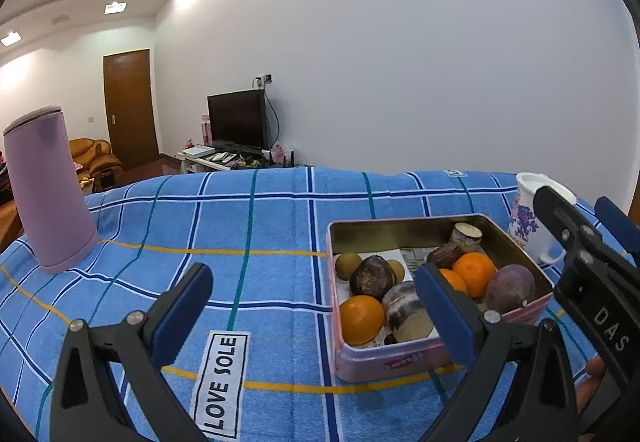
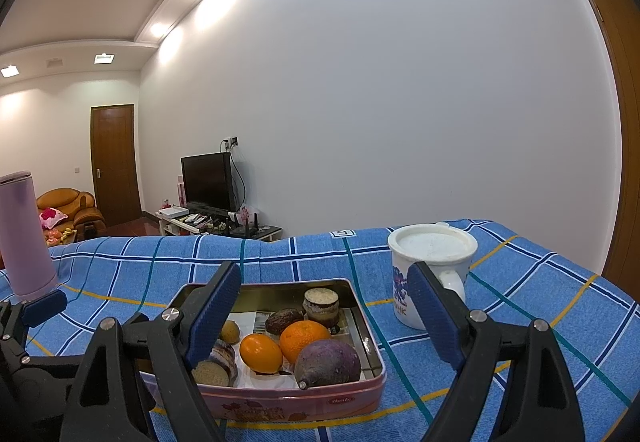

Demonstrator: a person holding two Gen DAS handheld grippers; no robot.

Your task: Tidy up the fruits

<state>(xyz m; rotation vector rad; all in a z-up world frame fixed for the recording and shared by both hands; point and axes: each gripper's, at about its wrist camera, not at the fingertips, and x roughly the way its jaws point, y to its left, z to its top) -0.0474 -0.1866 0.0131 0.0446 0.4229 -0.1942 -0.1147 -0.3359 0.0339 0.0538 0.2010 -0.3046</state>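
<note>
All the fruit sits inside the shallow pink rectangular metal tin [image 2: 296, 398] on the blue plaid towel-cloth [image 1: 248, 210] — oranges [image 2: 261, 353], a dull purple round fruit [image 2: 329, 362], small brown ones [image 1: 347, 265], dark wrinkled ones and cut stubby pieces. Nothing loose on the cloth in view, so it fits either fruit gathered in or fruit yet to be sorted out; can't tell which.

Left gripper [image 1: 316, 302] hangs spread wide, empty, near the tin's left side. Right gripper [image 2: 324, 306] also gapes wide, empty, straddling the tin — likely lined up for reach into it.

The white lidded ceramic mug with blue print [image 2: 430, 270] stands just right of the tin, and the tall lilac flask [image 1: 50, 186] well off left — both clear of the work area.
</note>
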